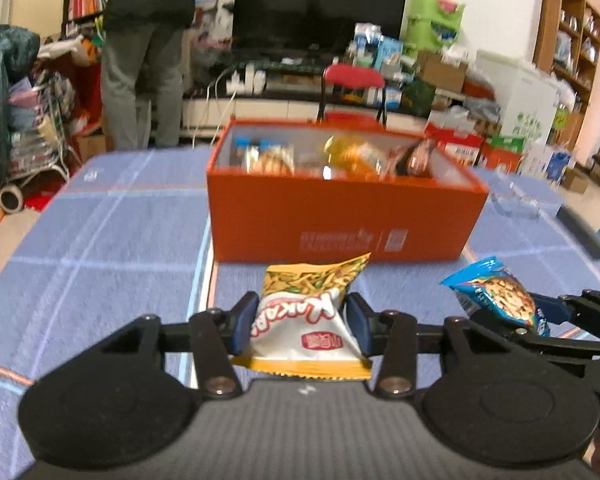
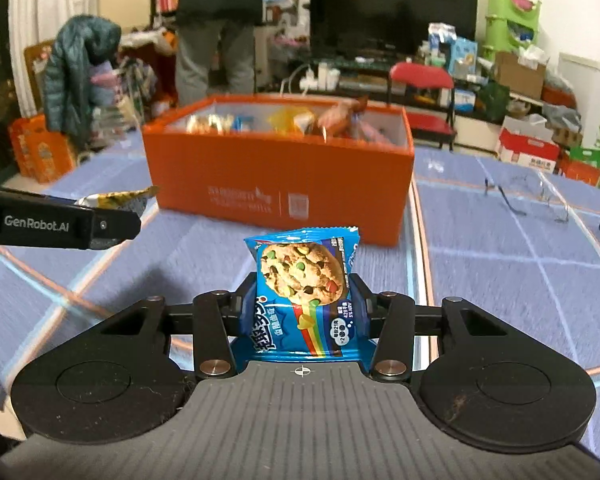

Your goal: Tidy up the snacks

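Observation:
My left gripper (image 1: 302, 312) is shut on a yellow and white snack bag (image 1: 308, 316), held above the blue tablecloth in front of an orange box (image 1: 340, 220). My right gripper (image 2: 302, 300) is shut on a blue cookie packet (image 2: 306, 296), also short of the orange box (image 2: 276, 184). The box holds several snack packets. The cookie packet (image 1: 500, 296) also shows at the right of the left wrist view, and the yellow bag's tip (image 2: 116, 200) with the left gripper at the left of the right wrist view.
A pair of glasses (image 2: 532, 196) lies on the blue tablecloth (image 2: 520, 280) right of the box. A red chair (image 1: 354, 88) stands behind the table. A person (image 1: 148, 48) stands at the back left near shelves and clutter.

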Demonstrator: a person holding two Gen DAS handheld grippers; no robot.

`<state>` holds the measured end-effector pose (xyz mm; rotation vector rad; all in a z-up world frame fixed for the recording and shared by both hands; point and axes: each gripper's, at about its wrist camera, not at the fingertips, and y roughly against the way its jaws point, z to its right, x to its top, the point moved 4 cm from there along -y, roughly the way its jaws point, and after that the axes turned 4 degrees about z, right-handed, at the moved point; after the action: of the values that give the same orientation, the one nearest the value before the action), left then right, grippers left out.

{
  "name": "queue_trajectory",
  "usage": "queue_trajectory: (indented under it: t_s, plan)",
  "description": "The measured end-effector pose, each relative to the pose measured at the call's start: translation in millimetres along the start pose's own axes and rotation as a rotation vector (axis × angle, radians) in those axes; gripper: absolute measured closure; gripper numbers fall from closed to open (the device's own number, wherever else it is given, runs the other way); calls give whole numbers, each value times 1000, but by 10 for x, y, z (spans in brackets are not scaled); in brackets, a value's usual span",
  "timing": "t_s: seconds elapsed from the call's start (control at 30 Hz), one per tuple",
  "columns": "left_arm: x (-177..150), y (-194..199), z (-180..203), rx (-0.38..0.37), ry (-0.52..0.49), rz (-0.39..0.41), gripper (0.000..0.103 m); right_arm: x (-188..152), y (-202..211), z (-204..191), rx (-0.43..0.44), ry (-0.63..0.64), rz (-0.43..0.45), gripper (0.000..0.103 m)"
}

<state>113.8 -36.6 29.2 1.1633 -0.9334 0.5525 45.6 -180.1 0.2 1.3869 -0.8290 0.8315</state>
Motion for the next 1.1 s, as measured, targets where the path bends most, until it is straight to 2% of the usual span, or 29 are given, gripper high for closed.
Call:
queue_trajectory:
  t_s: [0.13,0.3,0.4,0.5,0.53,0.57,0.63,0.7,0.73,0.77,0.83,0.9,1.1]
  plan:
    - [384,-1,-57,8,1,63,57,437,53,82,-8,12,89,73]
    - [1042,-381,-105,61,18,116,57,1236,-317,144,8,-20,142,73]
    - [1308,-712,-69,85,10,97,57,1604,-667,86,20,-25,122,73]
    - [1419,-1087,-43,86,-17,45,57,1754,-1086,-17,30,-2,37,72]
    - [1430,-1201,-67,103,-21,23,47,1769,-1223,-40,33,2,4,71]
    - [1438,-1272,-101,133,-16,11,42,1781,-1317,-30,12,4,-11,66]
    - [1433,-1243,-140,131,-3,13,23,1812,-1317,22,1,-14,1,59]
    - [1407,-1042,-145,104,3,48,16,1811,-1111,86,11,-51,35,47]
    - [1372,-918,-131,104,4,58,5,1790,-957,122,1,-68,57,36]
    - [1324,-798,-111,106,8,69,1,1741,-784,148,-13,-82,83,22]
    - [1187,-589,-28,86,-2,80,1,1615,-493,145,-47,-91,113,9]
    - [1007,-455,39,114,-35,60,1,1453,-327,112,-93,-84,92,9]
    - [435,-211,60,233,-56,-22,1,932,-178,23,-144,-125,-53,8]
